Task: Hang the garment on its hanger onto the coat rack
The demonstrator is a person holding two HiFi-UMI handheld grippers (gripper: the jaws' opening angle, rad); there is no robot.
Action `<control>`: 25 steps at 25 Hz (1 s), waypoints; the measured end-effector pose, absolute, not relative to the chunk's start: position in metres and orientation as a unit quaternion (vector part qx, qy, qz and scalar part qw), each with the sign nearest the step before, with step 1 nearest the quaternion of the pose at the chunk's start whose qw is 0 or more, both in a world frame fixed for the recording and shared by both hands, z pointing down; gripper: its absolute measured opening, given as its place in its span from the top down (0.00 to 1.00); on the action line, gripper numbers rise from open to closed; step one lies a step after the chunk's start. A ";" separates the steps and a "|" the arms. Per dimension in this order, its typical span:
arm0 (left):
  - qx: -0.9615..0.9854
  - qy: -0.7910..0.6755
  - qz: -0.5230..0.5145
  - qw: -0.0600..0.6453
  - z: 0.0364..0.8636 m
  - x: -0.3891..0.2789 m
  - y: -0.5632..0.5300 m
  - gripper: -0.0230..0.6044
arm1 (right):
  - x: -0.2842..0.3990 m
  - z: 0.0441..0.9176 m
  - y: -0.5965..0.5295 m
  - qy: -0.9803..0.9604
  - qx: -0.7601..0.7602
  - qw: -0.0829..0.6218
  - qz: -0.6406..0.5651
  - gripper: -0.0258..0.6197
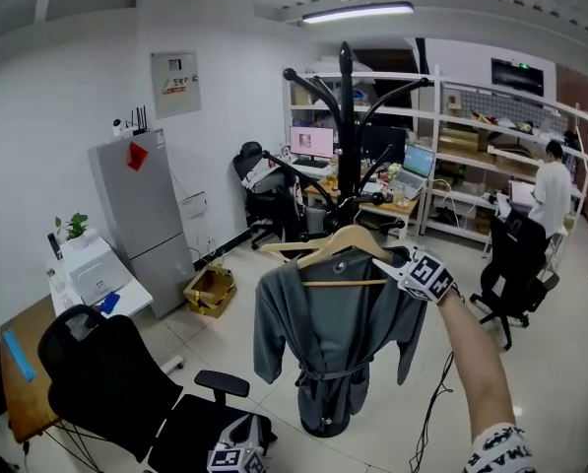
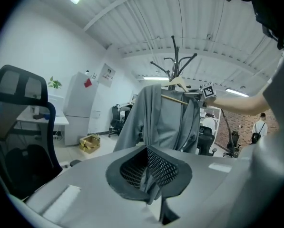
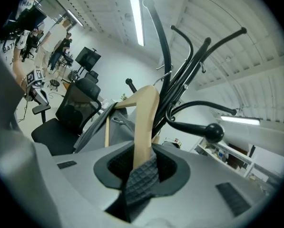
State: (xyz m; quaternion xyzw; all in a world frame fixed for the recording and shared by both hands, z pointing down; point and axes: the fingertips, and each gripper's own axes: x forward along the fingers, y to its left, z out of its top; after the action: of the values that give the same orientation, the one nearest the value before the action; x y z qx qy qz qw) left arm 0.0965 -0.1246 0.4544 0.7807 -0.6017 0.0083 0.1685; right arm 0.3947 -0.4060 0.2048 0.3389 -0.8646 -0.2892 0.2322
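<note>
A grey robe-like garment [image 1: 333, 343] hangs on a wooden hanger [image 1: 338, 242] held up in front of the black coat rack [image 1: 346, 116]. My right gripper [image 1: 407, 264] is shut on the hanger's right shoulder. In the right gripper view the hanger's wooden arm [image 3: 144, 127] sits between the pads of the right gripper [image 3: 142, 175], close under the rack's curved prongs [image 3: 180, 80] and a knobbed peg [image 3: 214, 132]. My left gripper [image 1: 236, 458] is low at the bottom edge, away from the garment [image 2: 165, 122]. Nothing sits in the left gripper [image 2: 149, 179], and its pads meet.
A black office chair [image 1: 106, 382] stands near my left gripper. A grey fridge [image 1: 141, 215] and a cardboard box [image 1: 210, 289] are at the left wall. Desks, monitors and shelves [image 1: 471, 166] fill the back, with a person [image 1: 550, 195] and another black chair [image 1: 515, 264] at right.
</note>
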 end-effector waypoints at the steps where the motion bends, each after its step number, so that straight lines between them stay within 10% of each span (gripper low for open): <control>1: 0.780 -0.602 0.008 0.169 0.454 0.096 -0.125 0.96 | 0.394 0.209 -0.410 -0.865 0.339 0.236 -0.286 0.82; 21: 0.785 -0.594 0.010 0.174 0.452 0.085 -0.118 0.96 | 0.405 0.266 -0.430 -0.847 0.387 0.258 -0.258 0.78; 25: 0.790 -0.588 0.012 0.173 0.456 0.081 -0.111 0.96 | 0.410 0.267 -0.429 -0.828 0.419 0.272 -0.254 0.64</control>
State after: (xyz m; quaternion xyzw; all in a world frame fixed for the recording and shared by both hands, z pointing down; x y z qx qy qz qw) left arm 0.0812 -0.1115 0.4556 0.7901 -0.5879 0.0120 0.1733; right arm 0.4097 -0.4292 0.2673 0.4187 -0.8284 -0.2536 0.2722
